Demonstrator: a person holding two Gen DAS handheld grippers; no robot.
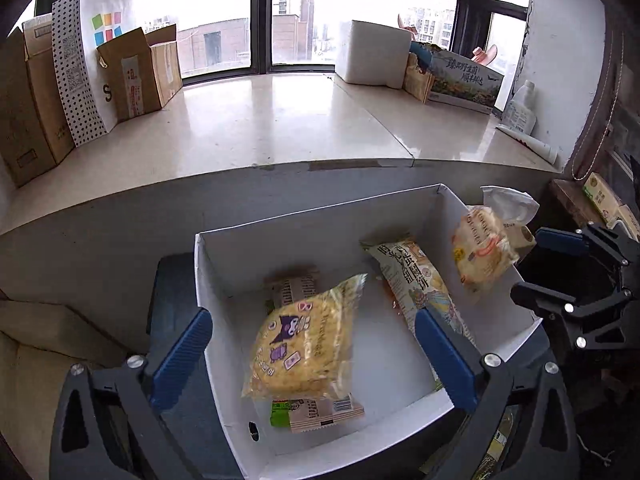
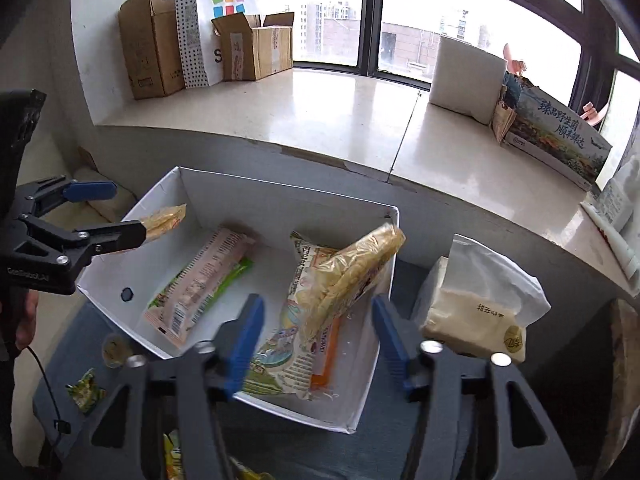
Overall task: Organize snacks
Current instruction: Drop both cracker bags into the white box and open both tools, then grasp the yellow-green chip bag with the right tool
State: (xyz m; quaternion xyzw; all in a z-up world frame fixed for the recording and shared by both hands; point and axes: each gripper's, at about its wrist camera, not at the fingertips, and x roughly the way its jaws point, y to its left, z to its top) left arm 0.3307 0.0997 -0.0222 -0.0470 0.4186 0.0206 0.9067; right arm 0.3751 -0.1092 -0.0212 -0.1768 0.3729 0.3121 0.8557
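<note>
Behind your work runs a pale stone window ledge point(image 1: 280, 128) with brown cardboard boxes point(image 2: 256, 46) and a white paper bag point(image 2: 224, 12) at its left end. Below it a white cardboard box point(image 1: 288, 216) sits on the dark worktop point(image 2: 76, 344). Flat inside it lie a pink-and-green snack packet point(image 2: 196, 284) and an illustrated biscuit packet point(image 2: 280, 344). Your left gripper point(image 1: 314, 354) has its jaws spread wide, gripping nothing; a yellow noodle pack with a purple cartoon point(image 1: 304, 344) hangs between them over the box, touching neither pad. Your right gripper point(image 2: 318, 344) is likewise wide and holding nothing, with a second clear pack of yellow noodles point(image 2: 352, 276) tilted between the jaws above the box's right side. A tissue pack point(image 2: 476, 312) stands just right of the box; a small green wrapper point(image 2: 86, 390) lies on the worktop at left.
</note>
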